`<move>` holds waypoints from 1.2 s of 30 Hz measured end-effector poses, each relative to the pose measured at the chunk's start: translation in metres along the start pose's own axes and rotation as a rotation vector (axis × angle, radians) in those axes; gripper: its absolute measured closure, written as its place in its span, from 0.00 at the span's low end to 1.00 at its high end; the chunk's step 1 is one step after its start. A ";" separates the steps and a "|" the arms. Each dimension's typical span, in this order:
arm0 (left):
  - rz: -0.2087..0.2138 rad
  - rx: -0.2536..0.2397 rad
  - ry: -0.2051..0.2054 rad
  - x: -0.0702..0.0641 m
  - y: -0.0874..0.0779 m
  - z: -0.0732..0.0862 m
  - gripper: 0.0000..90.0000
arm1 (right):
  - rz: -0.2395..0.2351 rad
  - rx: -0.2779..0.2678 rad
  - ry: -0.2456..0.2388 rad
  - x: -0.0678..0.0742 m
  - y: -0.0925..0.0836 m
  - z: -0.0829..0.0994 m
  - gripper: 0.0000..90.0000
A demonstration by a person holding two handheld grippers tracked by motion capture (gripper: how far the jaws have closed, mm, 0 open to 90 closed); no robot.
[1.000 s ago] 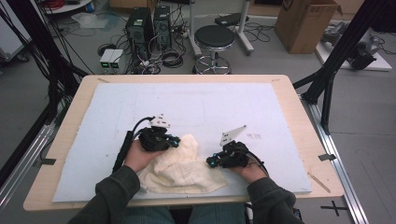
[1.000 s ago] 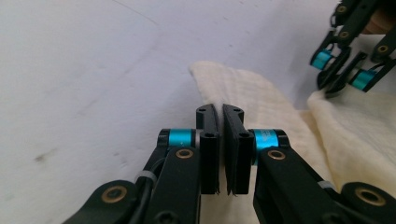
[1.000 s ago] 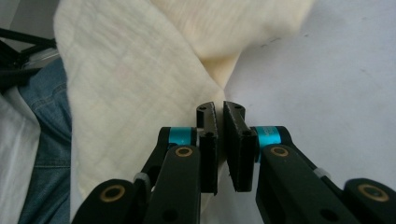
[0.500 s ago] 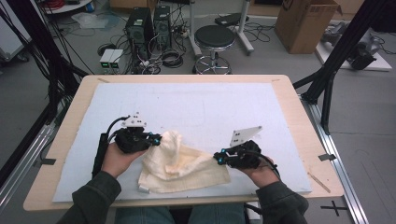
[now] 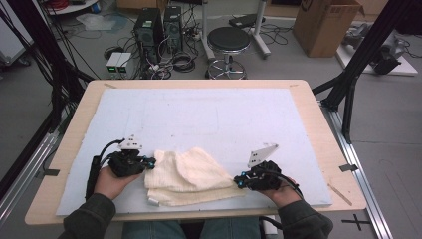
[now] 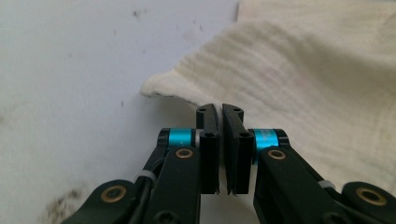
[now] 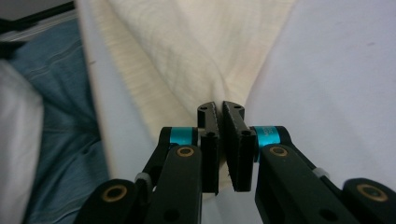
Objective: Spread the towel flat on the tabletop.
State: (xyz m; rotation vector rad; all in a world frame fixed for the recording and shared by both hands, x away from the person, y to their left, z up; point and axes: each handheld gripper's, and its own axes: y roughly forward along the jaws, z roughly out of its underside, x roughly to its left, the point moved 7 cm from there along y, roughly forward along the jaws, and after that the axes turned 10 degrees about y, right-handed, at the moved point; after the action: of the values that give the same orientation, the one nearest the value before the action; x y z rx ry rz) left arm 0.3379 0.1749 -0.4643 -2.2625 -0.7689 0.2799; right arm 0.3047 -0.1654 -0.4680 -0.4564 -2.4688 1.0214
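Cream waffle-weave towel (image 5: 186, 175), crumpled at the near edge of the pale blue table mat (image 5: 199, 114): left gripper (image 5: 149, 163) and right gripper (image 5: 238, 181), jaws pinched shut on opposite corners, apparently to stretch it flat.

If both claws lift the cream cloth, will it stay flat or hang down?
The cloth likely hangs down: it already lies in soft folds. It seems light, since thin edges curl off the mat. Its ribbed weave probably resists slipping in the claws.
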 end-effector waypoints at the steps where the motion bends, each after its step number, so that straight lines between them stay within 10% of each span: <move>1: 0.010 0.006 -0.002 -0.001 -0.004 0.005 0.95 | -0.012 0.003 -0.008 0.004 -0.001 0.000 0.92; 8: 0.023 -0.066 -0.052 0.001 -0.027 0.016 0.71 | -0.020 -0.099 -0.009 0.009 -0.016 -0.034 0.73; 14: -0.020 -0.116 -0.097 0.012 -0.025 0.000 0.59 | 0.017 -0.153 -0.024 -0.006 0.013 -0.083 0.68; 22: -0.071 0.006 -0.103 0.017 0.005 0.013 0.59 | 0.074 -0.076 -0.026 -0.035 0.073 -0.105 0.64; 36: -0.106 0.038 -0.057 0.017 0.013 0.015 0.96 | 0.117 -0.023 -0.031 -0.044 0.103 -0.106 0.96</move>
State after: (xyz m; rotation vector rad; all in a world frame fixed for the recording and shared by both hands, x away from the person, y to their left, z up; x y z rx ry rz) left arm 0.3513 0.1862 -0.4838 -2.1781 -0.9022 0.3069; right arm 0.4090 -0.0542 -0.4865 -0.6031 -2.5089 1.0536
